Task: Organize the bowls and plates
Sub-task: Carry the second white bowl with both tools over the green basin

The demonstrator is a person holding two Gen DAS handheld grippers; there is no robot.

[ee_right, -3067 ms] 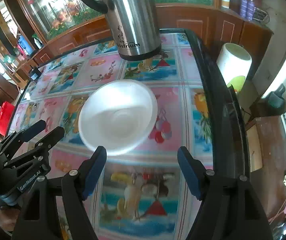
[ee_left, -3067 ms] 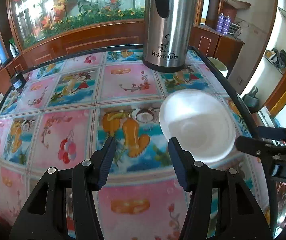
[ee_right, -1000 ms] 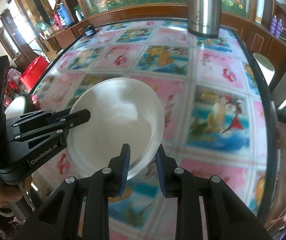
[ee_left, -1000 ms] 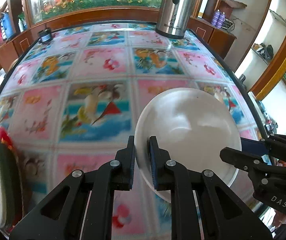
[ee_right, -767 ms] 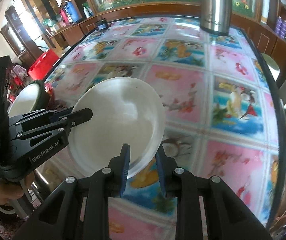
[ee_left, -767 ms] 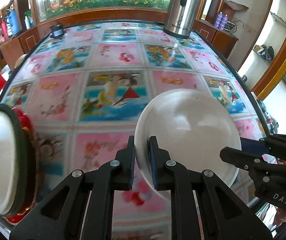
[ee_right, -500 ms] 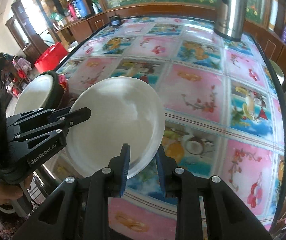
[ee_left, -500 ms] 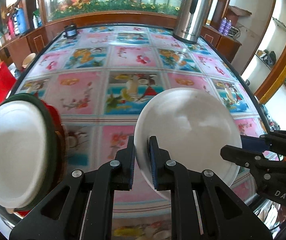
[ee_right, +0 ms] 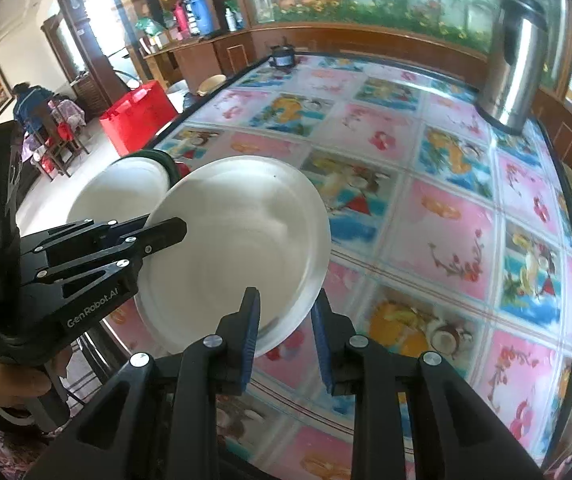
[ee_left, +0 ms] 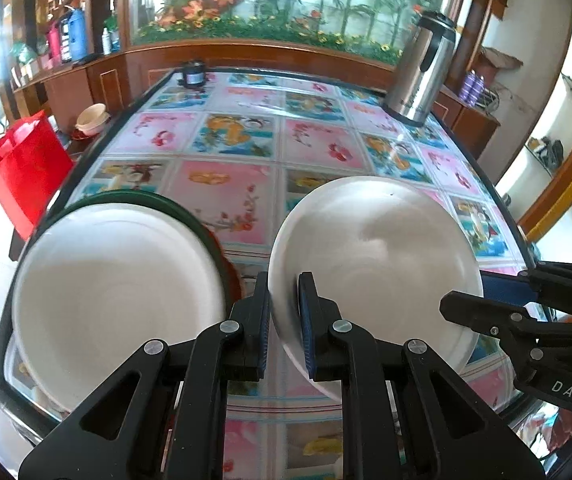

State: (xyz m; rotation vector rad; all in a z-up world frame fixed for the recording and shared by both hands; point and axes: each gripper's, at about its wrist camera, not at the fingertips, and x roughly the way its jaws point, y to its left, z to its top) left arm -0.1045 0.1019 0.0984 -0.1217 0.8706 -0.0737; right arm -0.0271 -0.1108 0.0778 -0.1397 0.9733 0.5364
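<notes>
Left gripper (ee_left: 284, 320): I have its jaws pinched tight on the left rim of the plate (ee_left: 374, 276), one pad on each face of the rim.
Right gripper (ee_right: 284, 336): I see the plate's near rim between its two pads, jaws narrow; they look clamped on it, though a small gap shows on the right pad's side.
Plate: white, shallow, held tilted in the air above the near part of the table (ee_left: 246, 152), carried by both grippers at once, one on each side.
Stack (ee_left: 114, 292): to the left of the plate I see a white dish sitting in a green-rimmed one, at the table's near left corner; the plate is just beside it, not touching.
Table: glass top over a cloth of pink and blue picture squares.
Kettle (ee_left: 422, 76): steel, upright at the far right corner, well apart from the plate.
Far end: a small dark jar (ee_left: 193, 74) stands by the far edge.
Floor: a red bag (ee_left: 26, 168) left of the table.
</notes>
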